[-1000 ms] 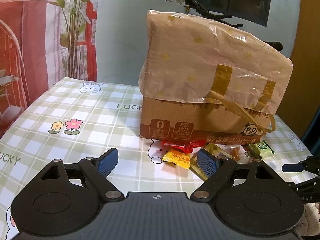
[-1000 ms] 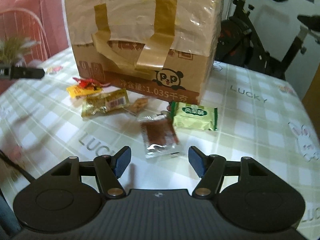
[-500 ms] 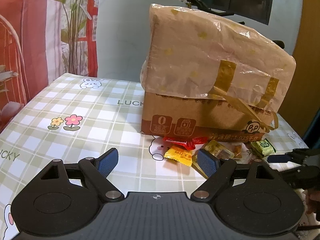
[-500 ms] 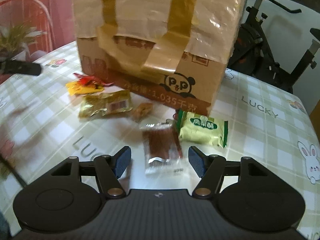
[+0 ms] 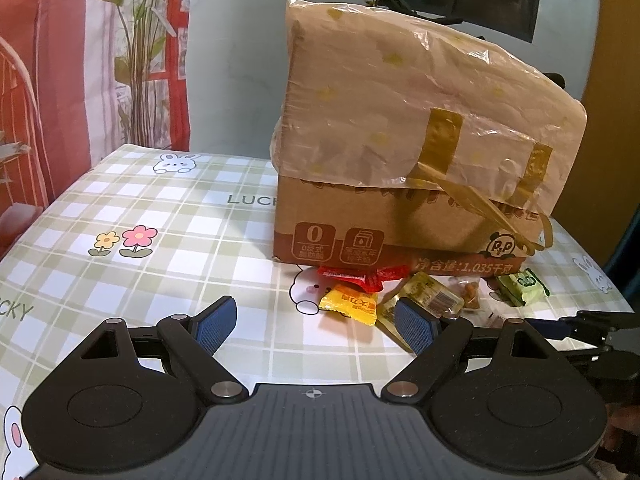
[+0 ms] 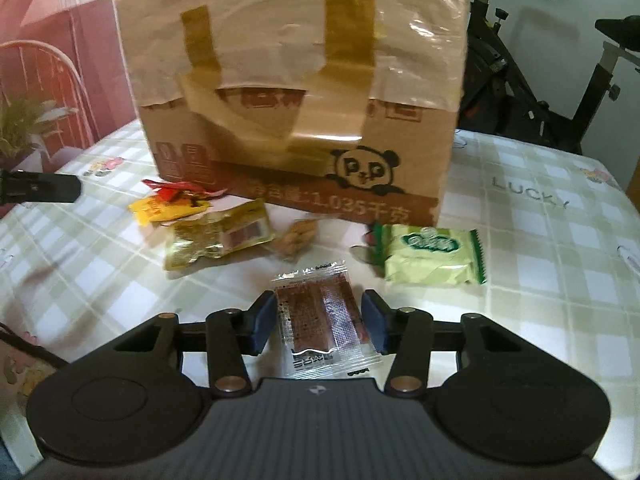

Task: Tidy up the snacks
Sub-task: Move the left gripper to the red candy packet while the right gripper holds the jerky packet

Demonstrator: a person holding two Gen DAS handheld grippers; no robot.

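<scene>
Several snack packets lie on the checked tablecloth in front of a taped cardboard box (image 6: 296, 92). My right gripper (image 6: 318, 326) is low over the table, its open jaws on either side of a clear packet with a brown snack (image 6: 322, 326). Near it lie a green packet (image 6: 434, 256), a gold packet (image 6: 218, 240), a small nut packet (image 6: 298, 238), a yellow packet (image 6: 162, 208) and a red one (image 6: 176, 190). My left gripper (image 5: 314, 322) is open and empty above the table, short of the yellow packet (image 5: 350, 304) and the gold packet (image 5: 428, 294).
The box (image 5: 404, 176) is tall and stands at the middle back of the table (image 5: 132, 208). An exercise bike (image 6: 560, 80) stands behind the table on the right. A plant and a red curtain (image 5: 52, 92) are at the left.
My right gripper moved forward and down, its jaws narrowing, so the brown snack packet now lies between its fingers. My left gripper drew back slightly and stayed open.
</scene>
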